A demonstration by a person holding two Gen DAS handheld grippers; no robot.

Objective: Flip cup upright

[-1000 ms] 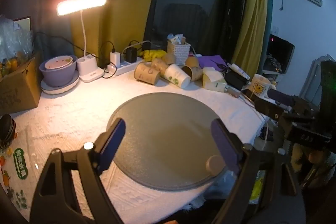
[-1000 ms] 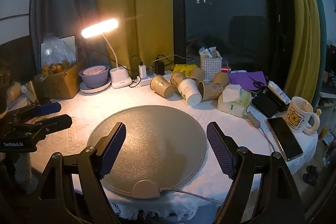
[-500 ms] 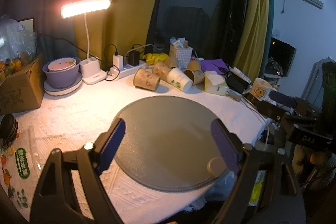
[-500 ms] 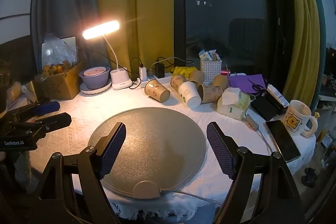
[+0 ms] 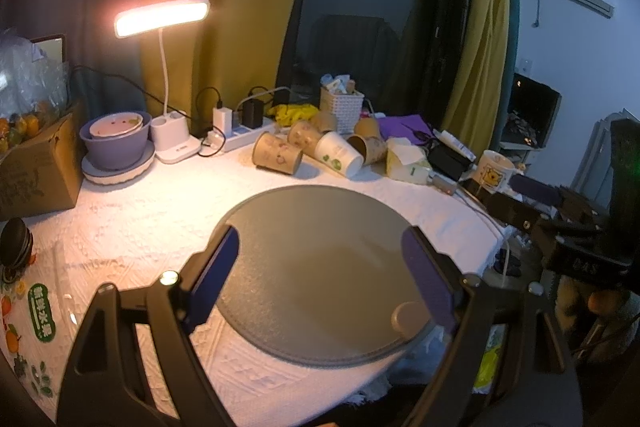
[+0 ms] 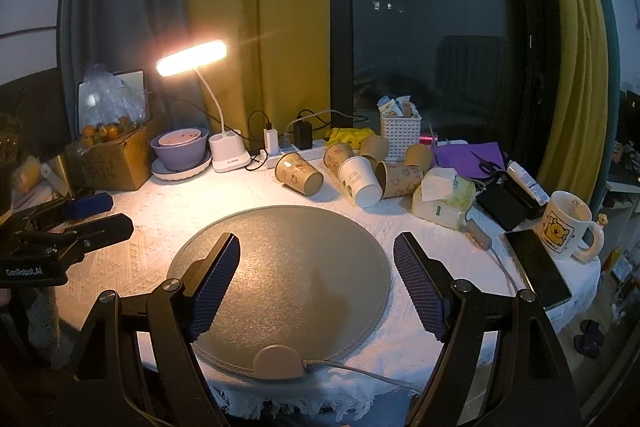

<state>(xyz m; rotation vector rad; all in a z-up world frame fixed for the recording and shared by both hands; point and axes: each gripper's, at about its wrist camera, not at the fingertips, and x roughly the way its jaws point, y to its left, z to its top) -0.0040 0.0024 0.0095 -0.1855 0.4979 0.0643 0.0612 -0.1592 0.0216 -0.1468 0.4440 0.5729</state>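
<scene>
Several paper cups lie on their sides in a heap at the back of the table: a brown one (image 5: 277, 157) (image 6: 299, 174) at the left, a white one (image 5: 339, 155) (image 6: 359, 176) in the middle, another brown one (image 6: 400, 179) to its right. My left gripper (image 5: 320, 247) is open and empty above the near edge of the round grey mat (image 5: 320, 267). My right gripper (image 6: 316, 255) is open and empty above the same mat (image 6: 280, 275). The left gripper also shows at the left edge of the right wrist view (image 6: 76, 219).
A lit desk lamp (image 6: 192, 57), a purple bowl (image 6: 180, 147), a power strip (image 6: 288, 153), a white basket (image 6: 400, 135), a tissue pack (image 6: 442, 201), a mug (image 6: 568, 223) and a phone (image 6: 536, 267) stand around the mat. A cardboard box (image 6: 112, 159) sits at the left.
Both cameras have shifted slightly; the cup heap sits a little lower and nearer in the views. Both grippers stay open and empty.
</scene>
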